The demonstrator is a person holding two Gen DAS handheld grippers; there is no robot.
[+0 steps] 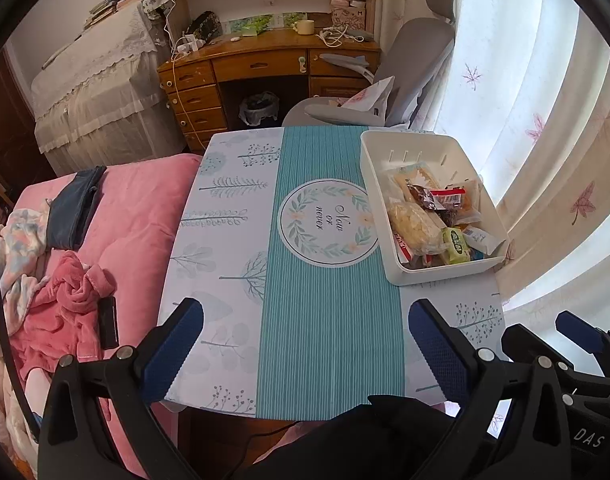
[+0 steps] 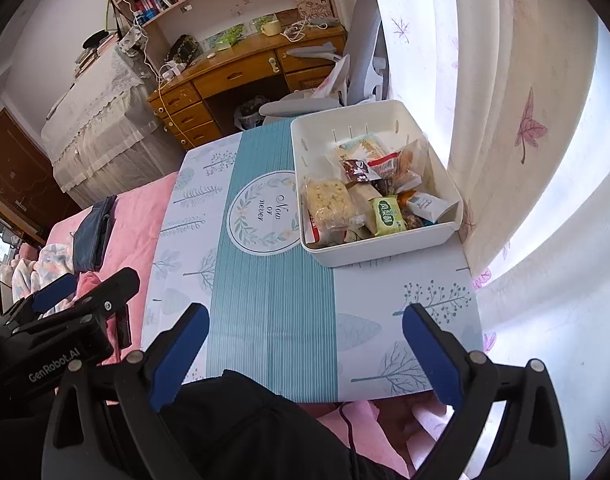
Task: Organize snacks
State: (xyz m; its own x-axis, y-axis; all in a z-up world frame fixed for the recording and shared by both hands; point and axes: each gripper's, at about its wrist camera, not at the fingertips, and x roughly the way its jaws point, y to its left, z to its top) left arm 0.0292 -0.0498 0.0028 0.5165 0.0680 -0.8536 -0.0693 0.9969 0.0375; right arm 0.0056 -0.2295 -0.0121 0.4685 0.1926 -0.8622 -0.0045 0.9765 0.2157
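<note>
Bedroom counter (image 2: 273, 320) lies bare beside the white bin (image 2: 385, 248) of snacks (image 2: 333, 200); my left claw (image 1: 305, 344) and right claw (image 2: 305, 348) both hang wide and empty near the bin, so I'd check nothing's left outside it

Left gripper (image 1: 305, 344) level, jaws spread wide, nothing between them, right gripper (image 2: 305, 344) likewise wide and empty, both side by side near the desk's (image 1: 329, 320) front edge, apart.

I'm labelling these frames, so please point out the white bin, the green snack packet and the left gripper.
white bin (image 2: 379, 250): right wrist view, near outer wall.
green snack packet (image 2: 389, 216): right wrist view, printed front.
left gripper (image 1: 305, 344): left wrist view, gap between open jaws.
</note>
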